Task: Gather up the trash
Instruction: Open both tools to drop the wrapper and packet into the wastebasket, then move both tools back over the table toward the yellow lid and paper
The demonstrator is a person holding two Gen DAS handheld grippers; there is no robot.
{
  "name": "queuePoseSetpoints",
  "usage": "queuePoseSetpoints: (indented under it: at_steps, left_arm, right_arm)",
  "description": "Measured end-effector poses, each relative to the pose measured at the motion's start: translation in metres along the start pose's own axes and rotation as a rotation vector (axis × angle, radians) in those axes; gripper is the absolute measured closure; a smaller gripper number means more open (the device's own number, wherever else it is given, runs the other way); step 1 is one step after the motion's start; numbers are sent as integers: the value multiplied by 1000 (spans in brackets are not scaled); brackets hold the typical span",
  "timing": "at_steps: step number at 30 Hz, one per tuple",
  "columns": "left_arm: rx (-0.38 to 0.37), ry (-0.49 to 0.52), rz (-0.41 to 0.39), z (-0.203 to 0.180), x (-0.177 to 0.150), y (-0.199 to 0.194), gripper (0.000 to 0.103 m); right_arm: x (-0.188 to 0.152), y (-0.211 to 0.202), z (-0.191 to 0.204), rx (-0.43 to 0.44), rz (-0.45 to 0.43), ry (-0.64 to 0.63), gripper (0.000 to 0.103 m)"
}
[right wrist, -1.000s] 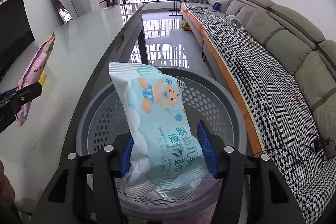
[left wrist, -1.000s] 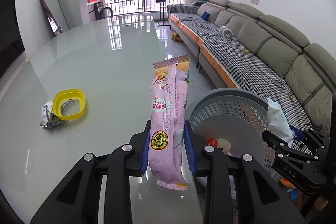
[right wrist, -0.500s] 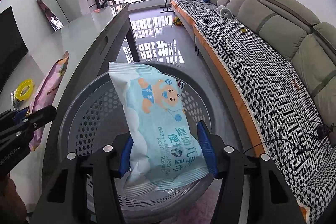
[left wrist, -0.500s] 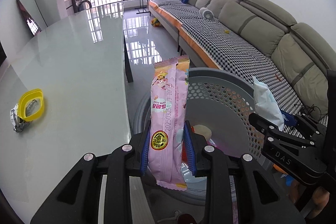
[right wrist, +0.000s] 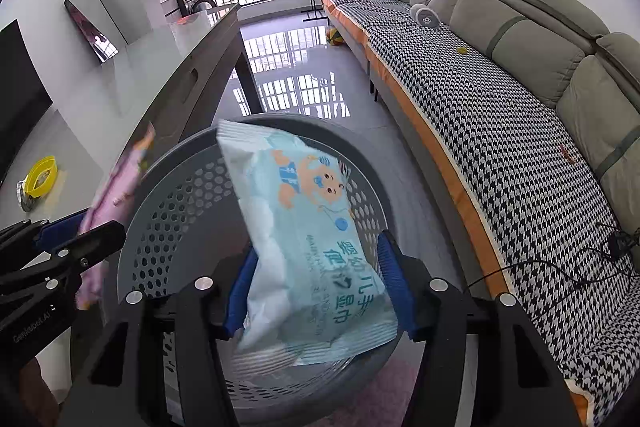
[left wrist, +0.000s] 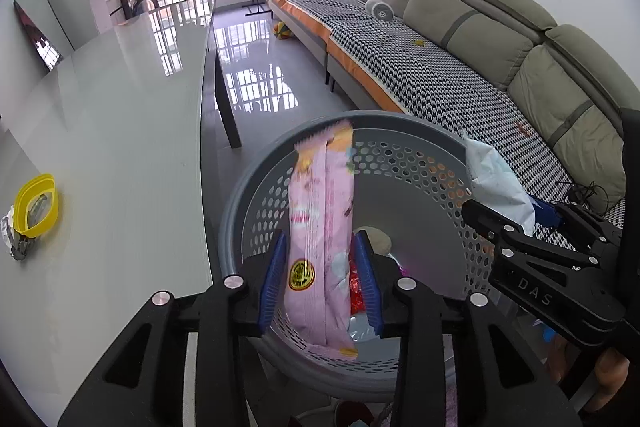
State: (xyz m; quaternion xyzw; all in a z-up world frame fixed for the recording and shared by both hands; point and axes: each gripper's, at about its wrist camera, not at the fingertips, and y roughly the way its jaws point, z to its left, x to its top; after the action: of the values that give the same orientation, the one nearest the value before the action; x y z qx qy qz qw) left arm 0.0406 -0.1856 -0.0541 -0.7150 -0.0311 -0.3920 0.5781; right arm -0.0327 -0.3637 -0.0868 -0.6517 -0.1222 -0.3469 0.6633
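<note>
My left gripper [left wrist: 320,283] is over the grey perforated basket [left wrist: 256,179]. Its jaws have spread, and the pink snack wrapper [left wrist: 322,227] between them looks blurred and loose. My right gripper [right wrist: 318,285] also hangs over the basket [right wrist: 168,187]. Its jaws stand wide around the light blue wet-wipes pack [right wrist: 308,227], which tilts between them. The right gripper [left wrist: 532,259] with the pack [left wrist: 496,183] shows in the left wrist view. The pink wrapper [right wrist: 116,195] shows blurred in the right wrist view. Bits of trash lie at the basket's bottom [left wrist: 356,291].
A yellow ring lid [left wrist: 36,205] on crumpled foil [left wrist: 10,239] lies on the grey glass table [left wrist: 120,131] at the left. A long sofa [left wrist: 460,39] runs along the right. The basket stands beside the table's edge.
Both grippers moved from the table side to over the basket. Both pairs of jaws have widened. The pink wrapper is now blurred and lower, and the wipes pack has tilted.
</note>
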Motion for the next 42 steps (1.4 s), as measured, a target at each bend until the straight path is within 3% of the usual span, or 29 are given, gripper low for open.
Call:
queuePoseSetpoints:
  at_steps: [1, 3, 28, 37, 42]
  left_arm:
    - [4, -2, -2, 0, 0, -1, 53]
    - [12, -9, -8, 2, 0, -3, 45]
    - [44, -37, -47, 13, -7, -26, 31]
    - [73, -83, -70, 36, -14, -39, 18]
    - [112, -122, -85, 55, -22, -50, 16]
  right_arm:
    - [0, 0, -2, 1, -2, 0, 35]
    - [0, -2, -2, 5, -13, 1, 31]
    - [-4, -16, 8, 19, -27, -1, 31]
    - [-4, -22, 26, 43, -32, -34, 31]
    - [-4, -25, 44, 64, -36, -69, 31]
